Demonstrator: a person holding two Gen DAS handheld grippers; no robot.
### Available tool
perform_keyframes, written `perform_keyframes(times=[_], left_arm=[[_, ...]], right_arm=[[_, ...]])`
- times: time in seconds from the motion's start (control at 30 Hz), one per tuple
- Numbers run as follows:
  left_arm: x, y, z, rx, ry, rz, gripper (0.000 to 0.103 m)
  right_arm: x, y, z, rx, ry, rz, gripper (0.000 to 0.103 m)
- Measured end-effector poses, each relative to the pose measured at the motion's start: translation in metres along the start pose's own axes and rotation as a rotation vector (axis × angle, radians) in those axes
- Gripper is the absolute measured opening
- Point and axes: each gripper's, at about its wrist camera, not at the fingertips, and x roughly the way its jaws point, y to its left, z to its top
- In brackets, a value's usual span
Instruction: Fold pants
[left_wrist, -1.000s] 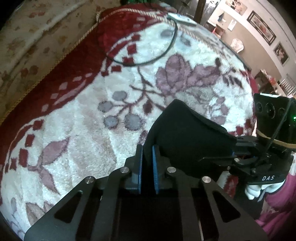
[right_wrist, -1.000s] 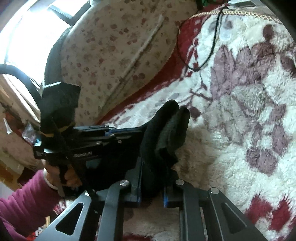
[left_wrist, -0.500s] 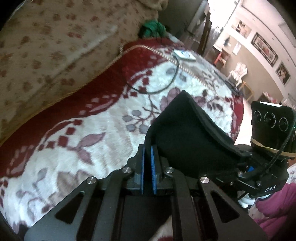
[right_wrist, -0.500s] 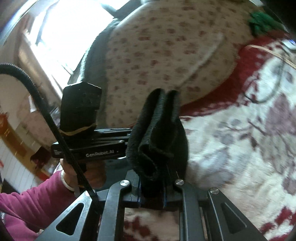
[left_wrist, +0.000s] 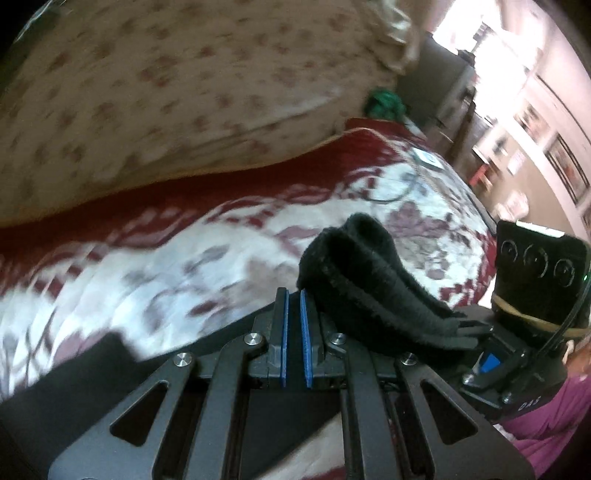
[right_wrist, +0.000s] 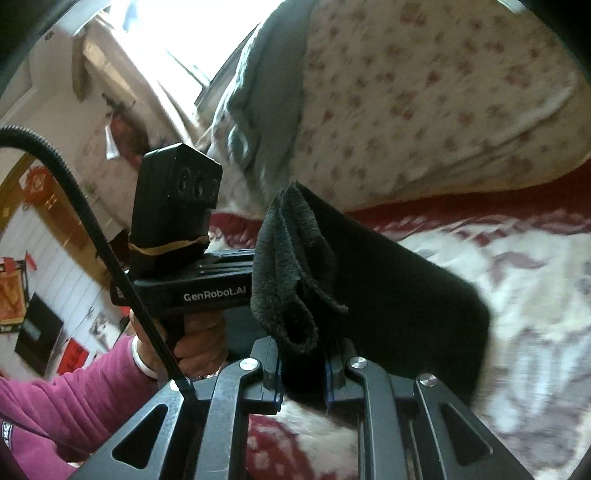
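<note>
left gripper (left_wrist: 294, 306): jaws pressed on black pants (left_wrist: 369, 280) edge | right gripper (right_wrist: 301, 363): jaws pinching bunched pants (right_wrist: 369, 288) (fuzzy folded edge upward) | pants held between both, above red-and-white blanket (left_wrist: 184, 266) | floral quilt (right_wrist: 424, 92) behind

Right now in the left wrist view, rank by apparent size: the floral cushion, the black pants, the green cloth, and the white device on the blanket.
1. floral cushion
2. black pants, though nearness to the camera enlarges them
3. green cloth
4. white device, close in size to the green cloth
</note>
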Motion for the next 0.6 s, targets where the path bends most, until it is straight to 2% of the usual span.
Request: perform_keyframes(times=[0.17,0.33,0.37,0.47,0.5,0.6], left_arm=[[-0.020,0.058,-0.035,-0.147,-0.015,0.098,0.005],[-0.039,0.091,-0.064,-0.241,-0.036,0.153,0.005],[-0.042,0.095,-0.067,-0.257,-0.042,0.164,0.005],[-0.052,0.100,-0.075,-0.296,-0.064,0.178,0.005],[-0.054,0.099,-0.075,-0.298,-0.071,0.180,0.005],[-0.061,0.090,-0.076,-0.319,-0.081,0.148,0.005]], right_arm=[[0.066,-0.005,-0.006,0.031,0.104,0.019,0.015],[0.111,-0.008,-0.014,0.023,0.163,0.005,0.018],[0.116,-0.006,-0.015,-0.003,0.165,-0.001,0.019],[0.120,0.002,-0.017,-0.041,0.175,0.000,0.034],[0.119,0.003,-0.015,-0.029,0.189,0.030,0.040],[0.099,-0.003,-0.011,0.067,0.202,0.092,0.040]])
